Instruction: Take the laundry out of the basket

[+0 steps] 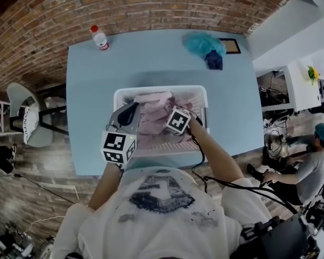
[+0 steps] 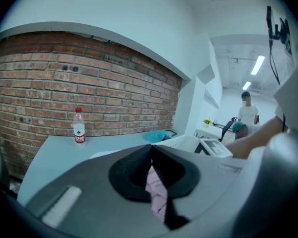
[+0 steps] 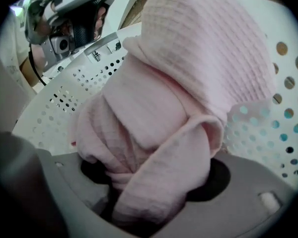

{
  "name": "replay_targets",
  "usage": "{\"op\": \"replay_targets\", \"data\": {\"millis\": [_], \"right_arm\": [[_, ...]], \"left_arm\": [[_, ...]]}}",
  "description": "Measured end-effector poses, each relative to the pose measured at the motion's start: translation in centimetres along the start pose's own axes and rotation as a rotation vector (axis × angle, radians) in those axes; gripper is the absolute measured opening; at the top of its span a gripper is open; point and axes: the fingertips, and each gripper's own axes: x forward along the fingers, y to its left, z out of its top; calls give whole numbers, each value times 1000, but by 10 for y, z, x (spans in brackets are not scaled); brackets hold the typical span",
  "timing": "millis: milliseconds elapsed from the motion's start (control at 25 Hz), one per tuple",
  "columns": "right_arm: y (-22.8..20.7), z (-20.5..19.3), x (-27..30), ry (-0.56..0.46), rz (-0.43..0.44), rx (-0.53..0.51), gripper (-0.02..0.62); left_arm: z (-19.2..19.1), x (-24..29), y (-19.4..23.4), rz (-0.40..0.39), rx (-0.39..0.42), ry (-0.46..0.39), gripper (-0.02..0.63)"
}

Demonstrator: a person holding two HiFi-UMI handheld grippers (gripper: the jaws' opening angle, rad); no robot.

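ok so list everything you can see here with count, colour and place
table: 1, light blue, centre
laundry basket: 1, white, near table edge
pink laundry: heap, pink, in basket
water bottle: 1, clear, red cap, far left corner
teal cloth: 1, teal, far right of table
dark blue cloth: 1, navy, by teal cloth
brick wall: 1, red-brown, beyond table
seated person: 1, teal cap, right
left tool: 1, grey, shut on pink laundry
right tool: 1, grey, pink laundry between jaws

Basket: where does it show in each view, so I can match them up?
Head view: white basket, middle of the blue table.
Left gripper view: its pale rim, just right of centre.
Right gripper view: perforated wall at the right edge.
Shared landmark: pink laundry, in all three.
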Motion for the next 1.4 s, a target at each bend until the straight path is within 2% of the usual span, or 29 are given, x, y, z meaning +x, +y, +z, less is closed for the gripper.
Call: {"op": "replay_targets", "data": {"millis": [360,600,760,1040,1240,1400], "right_arm": [[8,12,-26,-77,-37,30,396],[6,22,-43,-123,-92,46,396],[12,34,-56,-176,-102,59,396],[11,46,-82,-267,-172,118,396],[16,61,-111,-363,-197,176,396],[21,73,-132,-426,-255,181,396]], "left_arm": [[2,-11,-4,-11,4,-9,-9],[3,-21,1,-1,9,-19,-9],[7,-27,6,2,15,-30,-9],[21,-39,16,8,32,-61,-9],[28,-46,23,6,44,-81,-9],[33,-53,26,-3,62,-98,-9]]}}
